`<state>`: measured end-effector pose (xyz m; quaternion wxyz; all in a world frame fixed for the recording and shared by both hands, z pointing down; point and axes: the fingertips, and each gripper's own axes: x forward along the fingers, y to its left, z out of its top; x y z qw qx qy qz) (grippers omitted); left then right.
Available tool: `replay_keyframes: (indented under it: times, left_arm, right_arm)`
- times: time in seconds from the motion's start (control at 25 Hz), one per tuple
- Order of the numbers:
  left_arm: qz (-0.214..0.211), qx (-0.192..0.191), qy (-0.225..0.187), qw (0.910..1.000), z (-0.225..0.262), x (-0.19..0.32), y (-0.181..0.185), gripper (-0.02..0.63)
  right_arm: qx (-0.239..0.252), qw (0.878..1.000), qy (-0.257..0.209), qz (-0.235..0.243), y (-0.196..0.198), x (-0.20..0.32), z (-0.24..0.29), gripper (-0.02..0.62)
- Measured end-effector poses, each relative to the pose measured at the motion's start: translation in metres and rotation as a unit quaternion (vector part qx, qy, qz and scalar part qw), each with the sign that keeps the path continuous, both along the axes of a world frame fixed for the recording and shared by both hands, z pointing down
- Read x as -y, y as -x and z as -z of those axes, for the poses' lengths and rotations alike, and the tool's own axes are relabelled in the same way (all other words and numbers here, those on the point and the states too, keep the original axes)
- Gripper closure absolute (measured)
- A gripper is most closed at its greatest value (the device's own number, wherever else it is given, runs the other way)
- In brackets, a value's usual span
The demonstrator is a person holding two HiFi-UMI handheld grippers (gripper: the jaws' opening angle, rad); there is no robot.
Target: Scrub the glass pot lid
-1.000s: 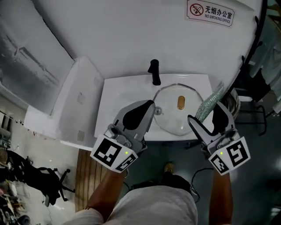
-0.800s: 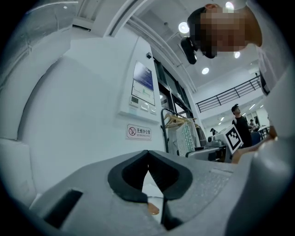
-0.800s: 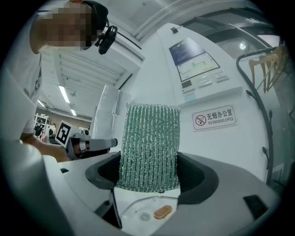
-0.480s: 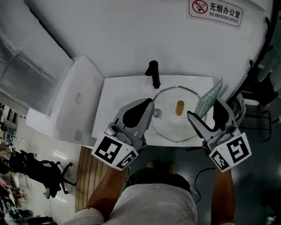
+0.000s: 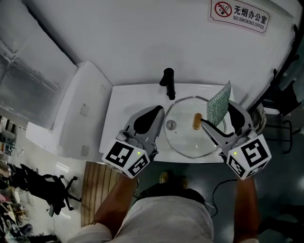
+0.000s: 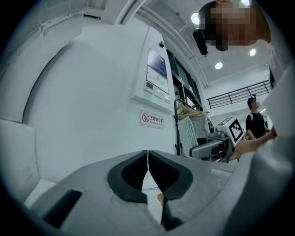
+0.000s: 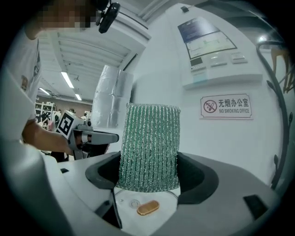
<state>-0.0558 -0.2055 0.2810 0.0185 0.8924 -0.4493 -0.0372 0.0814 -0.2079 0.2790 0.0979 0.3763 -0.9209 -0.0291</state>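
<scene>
Your left gripper [image 6: 147,167] is shut, with its dark pads meeting along a thin line and nothing between them. In the head view it sits over the left side of the sink [image 5: 123,102], and its tip is just at the lid's left edge. You cannot tell from here whether it touches the glass.

Your right gripper [image 7: 150,180] is clamped on the pad [image 7: 148,146], a green, glittery scrubbing mesh. The pad stands upright out of the jaws and fills the gap between them. In the head view this gripper is over the right side of the lid, with the pad rising above the far right rim.

The lid [image 5: 187,140] lies flat in the basin, right of the sink's centre, with its gold handle [image 5: 196,121] facing up. A small round fitting [image 5: 170,125] shows just left of the handle. In the right gripper view the handle and the fitting lie just below the pad's lower edge, and the pad hangs apart from the glass.

The black faucet [image 5: 167,82] stands at the far edge of the sink, just beyond the lid. A no-smoking sign [image 5: 240,13] hangs on the white wall, far and to the right.
</scene>
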Motion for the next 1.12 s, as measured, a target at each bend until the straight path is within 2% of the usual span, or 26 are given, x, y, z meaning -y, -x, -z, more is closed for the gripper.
replay_keyframes:
  times: [0.24, 0.44, 0.52, 0.6, 0.72, 0.96, 1.12]
  left_arm:
    - [0.013, -0.024, 0.066, 0.9975, -0.038, 0.019, 0.019, 0.588]
    - [0.019, -0.042, 0.128, 0.9907, -0.074, 0.031, 0.034, 0.586]
    - [0.016, -0.047, 0.153, 0.987, -0.089, 0.034, 0.036, 0.575]
    - [0.009, -0.05, 0.176, 0.983, -0.105, 0.036, 0.035, 0.51]
    - [0.001, -0.052, 0.209, 0.9766, -0.127, 0.039, 0.034, 0.474]
    - [-0.008, -0.054, 0.267, 0.9621, -0.166, 0.041, 0.035, 0.437]
    - [-0.019, -0.047, 0.293, 0.9547, -0.184, 0.043, 0.032, 0.426]
  right_arm:
    - [-0.096, 0.994, 0.056, 0.019, 0.016, 0.01, -0.029, 0.247]
    - [-0.183, 0.976, 0.11, 0.042, 0.029, 0.017, -0.057, 0.247]
    - [-0.225, 0.964, 0.13, 0.057, 0.034, 0.018, -0.069, 0.247]
    - [-0.268, 0.949, 0.148, 0.072, 0.038, 0.019, -0.081, 0.247]
    - [-0.317, 0.928, 0.173, 0.091, 0.043, 0.02, -0.097, 0.247]
    - [-0.39, 0.888, 0.214, 0.112, 0.051, 0.021, -0.126, 0.247]
    - [-0.44, 0.856, 0.239, 0.13, 0.052, 0.024, -0.145, 0.247]
